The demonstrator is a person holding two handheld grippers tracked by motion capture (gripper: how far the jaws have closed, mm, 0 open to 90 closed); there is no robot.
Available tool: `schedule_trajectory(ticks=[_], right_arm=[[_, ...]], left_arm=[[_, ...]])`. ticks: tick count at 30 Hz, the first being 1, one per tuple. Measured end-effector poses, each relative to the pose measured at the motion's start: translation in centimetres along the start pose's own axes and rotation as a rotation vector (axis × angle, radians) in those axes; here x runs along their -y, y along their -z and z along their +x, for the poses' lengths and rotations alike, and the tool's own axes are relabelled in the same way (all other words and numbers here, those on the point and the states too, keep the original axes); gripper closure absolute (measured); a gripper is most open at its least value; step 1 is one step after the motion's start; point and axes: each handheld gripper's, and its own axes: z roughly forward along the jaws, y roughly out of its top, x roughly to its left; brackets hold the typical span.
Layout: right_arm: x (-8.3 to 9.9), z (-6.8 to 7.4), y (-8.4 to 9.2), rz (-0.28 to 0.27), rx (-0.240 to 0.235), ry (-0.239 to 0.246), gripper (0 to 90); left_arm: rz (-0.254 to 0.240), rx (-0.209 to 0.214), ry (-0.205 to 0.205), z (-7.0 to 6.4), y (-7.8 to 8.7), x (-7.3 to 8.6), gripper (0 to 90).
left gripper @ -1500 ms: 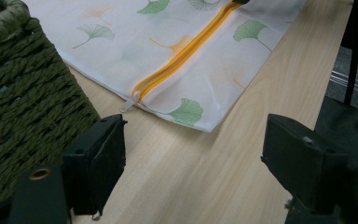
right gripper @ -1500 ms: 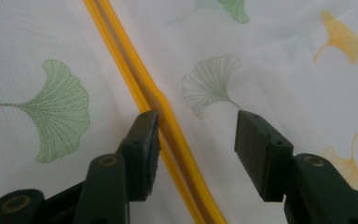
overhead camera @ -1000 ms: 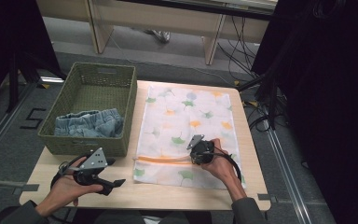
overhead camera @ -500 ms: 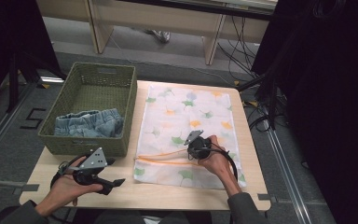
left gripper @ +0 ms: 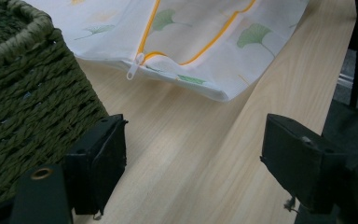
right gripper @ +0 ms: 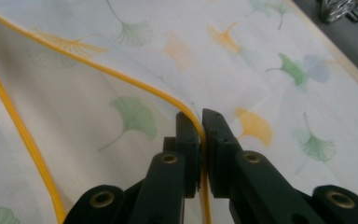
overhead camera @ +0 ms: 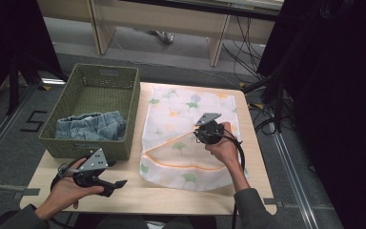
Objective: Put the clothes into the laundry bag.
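A white mesh laundry bag (overhead camera: 190, 107) printed with ginkgo leaves lies flat on the wooden table (overhead camera: 171, 195). Its mouth is edged by an orange zipper (right gripper: 23, 135), whose white pull (left gripper: 133, 70) hangs at the corner nearest the basket. My right gripper (overhead camera: 198, 135) has just closed its jaws on the upper zipper edge (right gripper: 193, 119) and holds it raised, so the mouth gapes. At the table's front left my left gripper (overhead camera: 116, 185) rests open, with only bare wood between its jaws (left gripper: 193, 140).
A green woven basket (overhead camera: 132, 109) stands on the table's left side, close beside my left gripper (left gripper: 23, 93). Folded blue jeans (overhead camera: 90, 126) lie in its near end. Cables and desk legs stand beyond the table's far edge.
My right gripper has closed on the bag's orange zipper edge and risen, lifting the top layer so the mouth opens. The left hand has kept still.
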Motion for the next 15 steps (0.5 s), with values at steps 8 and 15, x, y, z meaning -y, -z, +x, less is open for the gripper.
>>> schedule_trajectory(ticks=[8,15], right_arm=[[-1.3,-1.2,1.4,-0.04,0.014,-0.045,86.2],[-1.6,-1.4,1.6,-0.051,0.027,-0.05,86.0]], left_arm=[[-0.043,-0.049,0.035,1.2,1.4,-1.9,21.3],[-0.035,-0.169,0.026,5.0,4.4,-4.7,20.6]])
